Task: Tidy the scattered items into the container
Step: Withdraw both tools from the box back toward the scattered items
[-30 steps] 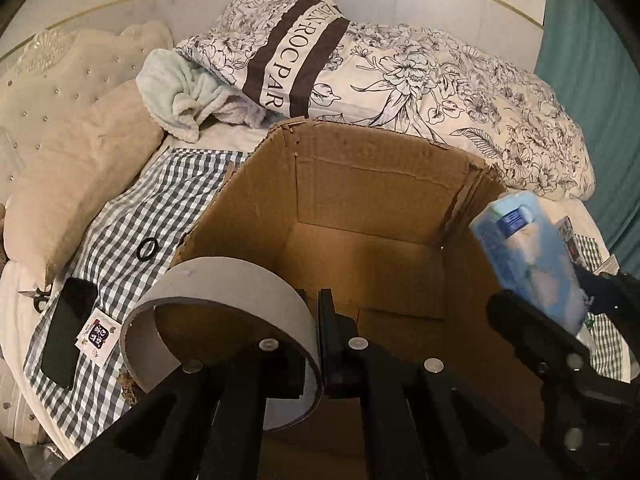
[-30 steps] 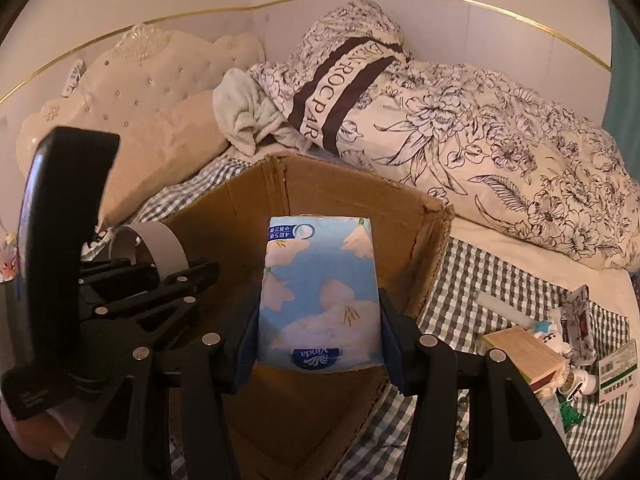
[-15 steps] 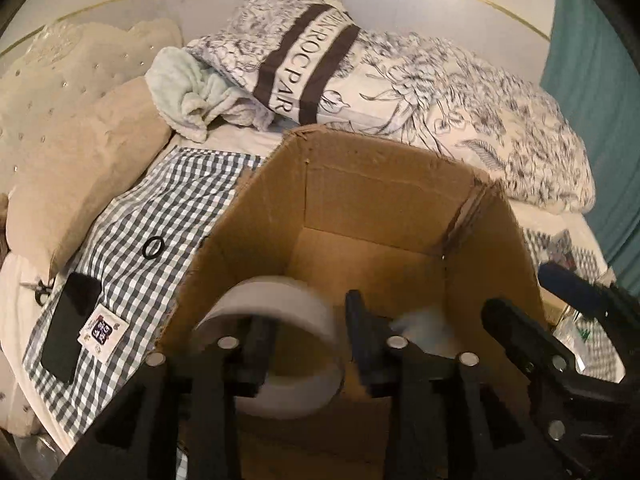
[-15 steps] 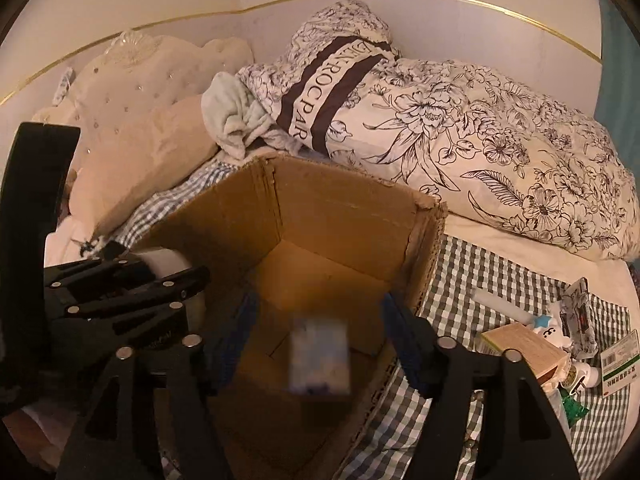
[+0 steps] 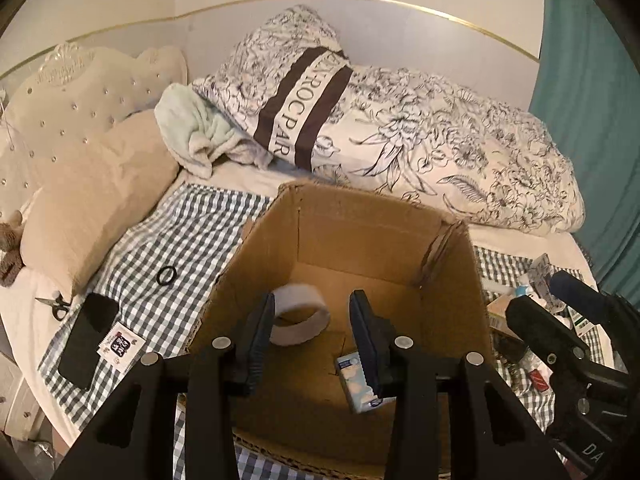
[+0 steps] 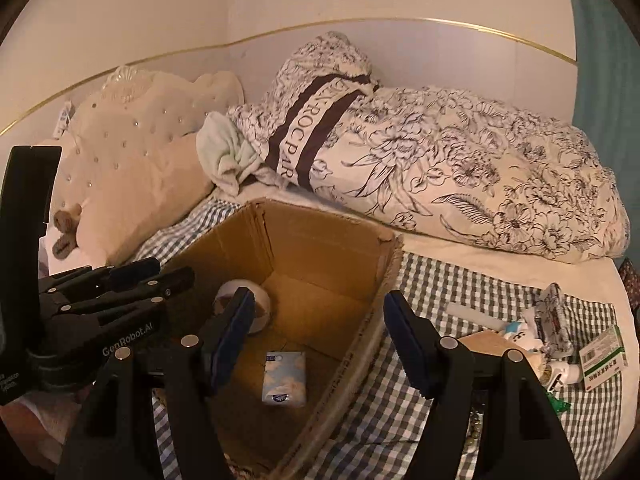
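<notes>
**Both grippers released above the cardboard box, with two items on its floor**

The left gripper [image 5: 312, 322] hangs over the open cardboard box [image 5: 360, 216] with its jaws parted and nothing between them. Beyond and below the jaws, close to the left finger, a grey tape roll [image 5: 298, 314] lies on the box floor. A blue tissue pack [image 5: 358, 384] lies on the same floor under the right finger, partly hidden by it.

The right gripper [image 6: 318, 338] likewise hangs above the box [image 6: 320, 240], jaws spread wide and holding nothing. The tissue pack [image 6: 285, 378] lies flat on the box floor, below and between the jaws, touching neither finger. The tape roll [image 6: 244, 306] rests in the far left corner of the box, just behind the left finger. The left gripper [image 6: 120, 292] appears to the left of these jaws, above the box's near left wall.

The box stands on a checked cloth [image 5: 188, 240] spread on the bed. To the left of the left jaws, outside the box, lie a black hair tie [image 5: 167, 275], a dark phone [image 5: 88, 340], a small sachet [image 5: 121, 347] and scissors [image 5: 56, 304]. To the right of the right jaws, on the cloth, lie a green-and-white medicine box [image 6: 604, 358], a crumpled packet [image 6: 554, 316] and a small wooden box [image 6: 490, 342], close together. A floral duvet [image 6: 460, 168] is heaped beyond the box.
</notes>
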Demonstrator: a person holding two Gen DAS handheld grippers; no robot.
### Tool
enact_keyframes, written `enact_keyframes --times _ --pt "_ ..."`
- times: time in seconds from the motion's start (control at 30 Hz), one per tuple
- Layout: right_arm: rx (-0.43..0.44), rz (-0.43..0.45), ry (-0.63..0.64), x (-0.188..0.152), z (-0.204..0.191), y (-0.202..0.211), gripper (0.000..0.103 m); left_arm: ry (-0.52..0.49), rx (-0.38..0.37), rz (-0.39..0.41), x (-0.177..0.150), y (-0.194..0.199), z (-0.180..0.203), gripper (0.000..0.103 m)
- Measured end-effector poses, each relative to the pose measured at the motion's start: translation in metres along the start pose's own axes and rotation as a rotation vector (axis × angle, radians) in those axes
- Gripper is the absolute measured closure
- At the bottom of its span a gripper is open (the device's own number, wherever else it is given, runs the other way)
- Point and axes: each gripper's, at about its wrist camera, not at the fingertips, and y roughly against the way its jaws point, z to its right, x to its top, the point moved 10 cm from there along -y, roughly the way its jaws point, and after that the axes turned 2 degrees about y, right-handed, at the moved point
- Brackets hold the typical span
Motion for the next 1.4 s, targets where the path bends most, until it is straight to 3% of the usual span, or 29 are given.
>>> enact_keyframes --times 0.27,0.43,0.63,0.8,1.0,1.4 --pt "-0.028 0.053 -0.023 0.007 0.026 0.041 0.032 -0.03 0.004 0.051 0.011 0.033 0.02 0.056" --pt "-0.049 0.076 -0.036 0.007 0.046 0.067 0.031 -0.052 0.004 0.093 0.017 0.057 0.038 0.042" --pt "-0.083 0.107 -0.037 0.006 0.067 0.099 0.023 -0.034 -0.055 0.102 0.016 0.072 0.063 0.036" --pt "-0.141 0.129 -0.03 0.004 0.088 0.125 0.007 -0.032 -0.073 0.133 0.02 0.088 0.081 0.016" --pt "-0.19 0.15 -0.023 -0.002 0.112 0.152 0.0 -0.022 -0.103 0.181 0.025 0.108 0.1 0.001" --pt "-0.24 0.166 -0.081 -0.022 0.164 0.2 0.0 -0.087 -0.103 0.219 0.018 0.124 0.148 0.0"
